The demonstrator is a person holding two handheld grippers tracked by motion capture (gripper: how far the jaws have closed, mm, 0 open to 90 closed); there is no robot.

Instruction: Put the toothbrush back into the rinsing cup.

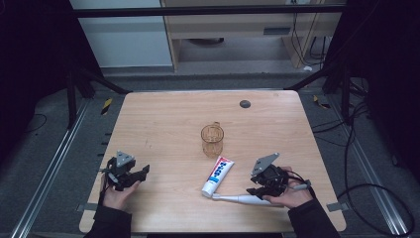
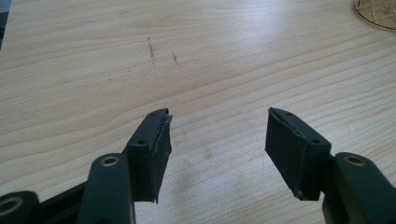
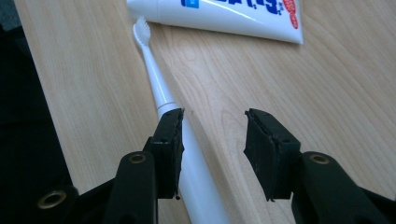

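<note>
A white electric toothbrush (image 1: pixel 237 199) lies near the table's front edge, its head by the cap of a white toothpaste tube (image 1: pixel 218 174) with blue and red print. Behind the tube stands an amber see-through cup (image 1: pixel 212 140). My right gripper (image 1: pixel 252 191) sits low over the toothbrush handle. In the right gripper view the gripper (image 3: pixel 215 114) is open: the toothbrush (image 3: pixel 154 74) runs along the inside of the left jaw, the other jaw stands well off, and the toothpaste tube (image 3: pixel 224 14) lies ahead. My left gripper (image 1: pixel 143 173) rests at the front left. It is open (image 2: pixel 217 116) over bare wood.
The wooden table (image 1: pixel 163 114) has a dark round plug (image 1: pixel 244 103) near its far edge. The cup's base (image 2: pixel 376 14) shows at the top right of the left gripper view. Dark floor, metal rails and cables surround the table.
</note>
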